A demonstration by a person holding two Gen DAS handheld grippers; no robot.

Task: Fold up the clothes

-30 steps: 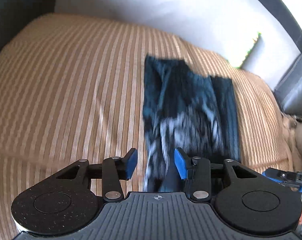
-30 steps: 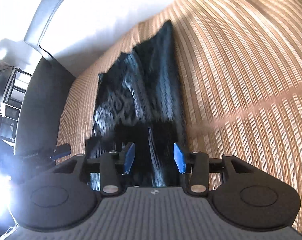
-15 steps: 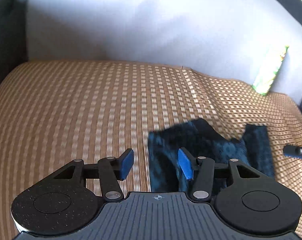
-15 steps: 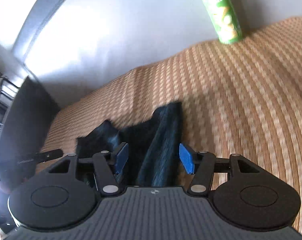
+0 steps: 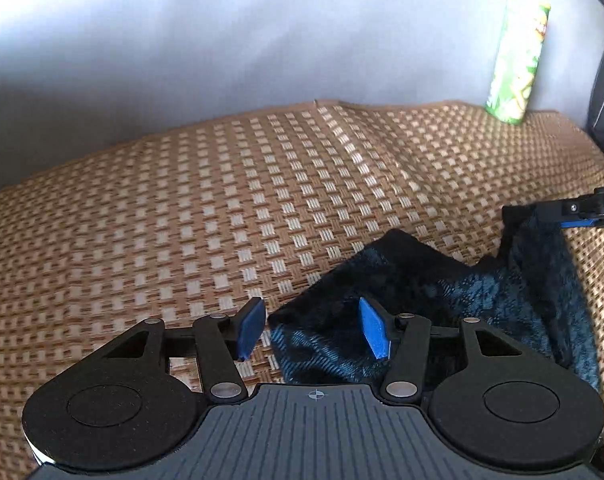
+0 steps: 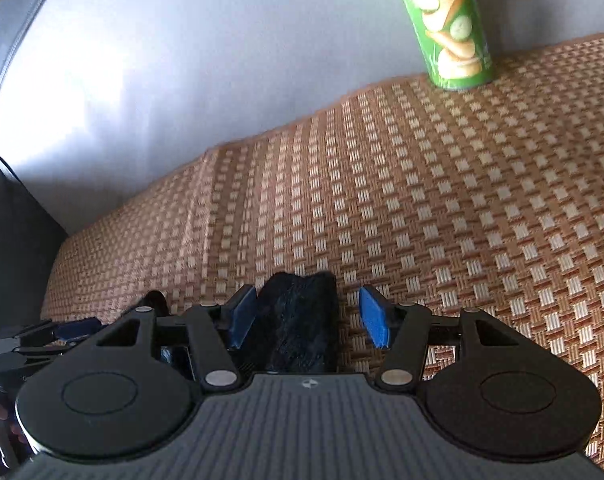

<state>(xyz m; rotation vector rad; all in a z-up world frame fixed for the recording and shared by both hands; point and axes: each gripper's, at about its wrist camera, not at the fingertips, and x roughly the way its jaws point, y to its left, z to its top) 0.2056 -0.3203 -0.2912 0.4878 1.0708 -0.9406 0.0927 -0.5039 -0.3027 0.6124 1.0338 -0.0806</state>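
A dark blue patterned garment [image 5: 421, 312] lies rumpled on the woven mat [image 5: 182, 220]. My left gripper [image 5: 313, 328] hangs low over its left corner. The jaws stand apart, the cloth lies loosely between the blue pads [image 5: 250, 328], and neither pad presses it. In the right wrist view a narrow end of the garment [image 6: 302, 320] sits between the spread pads of my right gripper [image 6: 307, 320]; the right-hand pad [image 6: 375, 322] is clear of it. Each gripper shows at the edge of the other's view: the right gripper [image 5: 581, 208] and the left gripper [image 6: 42, 332].
A green crisps can [image 6: 449, 24] stands upright at the back against the grey backrest [image 6: 182, 60], right of the garment, and shows in the left wrist view too, as a can [image 5: 517, 60]. A dark armrest [image 6: 10, 240] bounds the left side. The woven mat stretches bare to the right.
Both views have swept forward along the garment toward the backrest. Only its far end now lies at the fingertips. Both pairs of jaws stand wider than a second ago.
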